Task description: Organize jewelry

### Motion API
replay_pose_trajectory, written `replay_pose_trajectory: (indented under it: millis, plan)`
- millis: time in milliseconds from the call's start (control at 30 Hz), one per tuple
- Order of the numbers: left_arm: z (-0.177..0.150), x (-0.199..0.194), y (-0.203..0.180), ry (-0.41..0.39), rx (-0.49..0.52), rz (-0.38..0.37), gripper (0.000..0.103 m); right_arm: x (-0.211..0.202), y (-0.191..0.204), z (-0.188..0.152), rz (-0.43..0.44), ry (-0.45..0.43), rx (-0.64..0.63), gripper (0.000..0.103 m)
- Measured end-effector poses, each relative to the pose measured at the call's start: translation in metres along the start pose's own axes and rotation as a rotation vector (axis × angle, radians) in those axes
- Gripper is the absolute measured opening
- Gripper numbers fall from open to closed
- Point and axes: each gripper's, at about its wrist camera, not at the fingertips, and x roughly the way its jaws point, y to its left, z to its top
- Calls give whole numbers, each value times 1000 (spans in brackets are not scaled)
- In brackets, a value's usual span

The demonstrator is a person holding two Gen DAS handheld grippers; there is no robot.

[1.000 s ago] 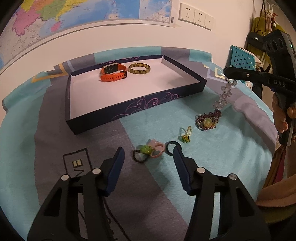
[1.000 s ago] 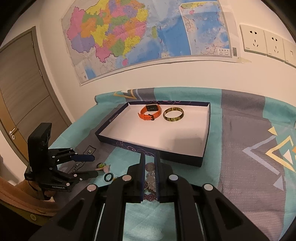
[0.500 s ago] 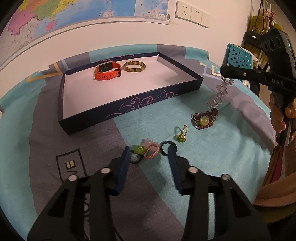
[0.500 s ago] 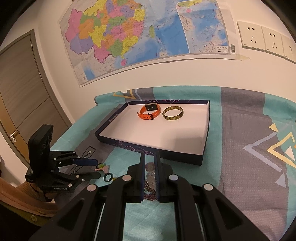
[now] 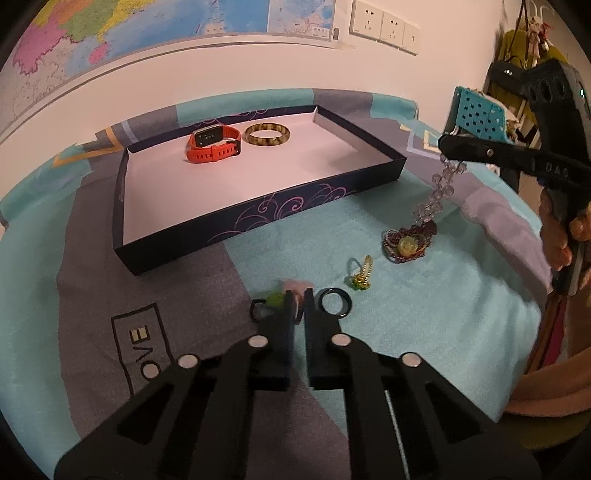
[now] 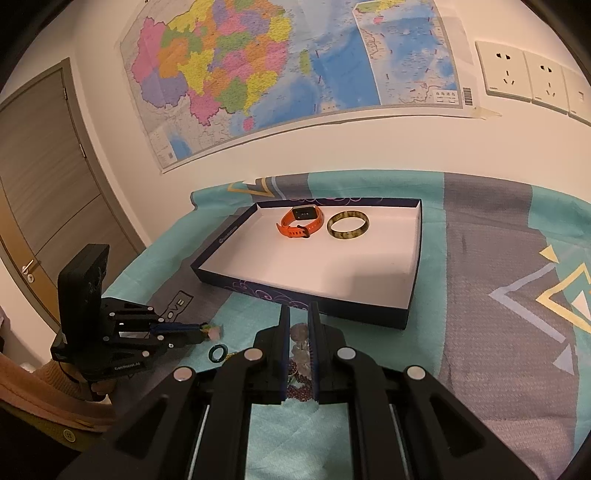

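A dark blue tray (image 5: 258, 218) with a white floor holds an orange watch (image 5: 212, 144) and a brown-green bangle (image 5: 267, 134). My left gripper (image 5: 300, 297) is shut on a pink ring (image 5: 297, 285) with a green piece (image 5: 274, 300) beside it, low over the cloth. A dark ring (image 5: 334, 302) lies just right of it. My right gripper (image 6: 297, 319) is shut on a clear bead necklace (image 5: 437, 192); its lower end, a dark red coil with a yellow stone (image 5: 408, 243), rests on the cloth. A small gold-green charm (image 5: 362, 275) lies between.
The tray (image 6: 306, 291) stands on a teal and grey cloth (image 5: 443, 314) against a wall with a map (image 6: 277, 66) and sockets (image 5: 384, 24). A teal perforated box (image 5: 480, 116) stands at the far right. A door (image 6: 40, 177) is at left.
My left gripper moved forward to the pink ring and closed on it. My right gripper stayed shut on the necklace and barely moved.
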Motion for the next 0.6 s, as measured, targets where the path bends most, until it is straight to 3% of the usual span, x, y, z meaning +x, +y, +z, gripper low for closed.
replay_pose_trajectory:
  millis: [367,600]
  plan:
    - [9,-17,14,-43,-78,-97,4,0,2,4,4,-7,-9,8]
    - [22,-25,24,-76,-105,-109,4,-2,5,11,12,-17,-23,8]
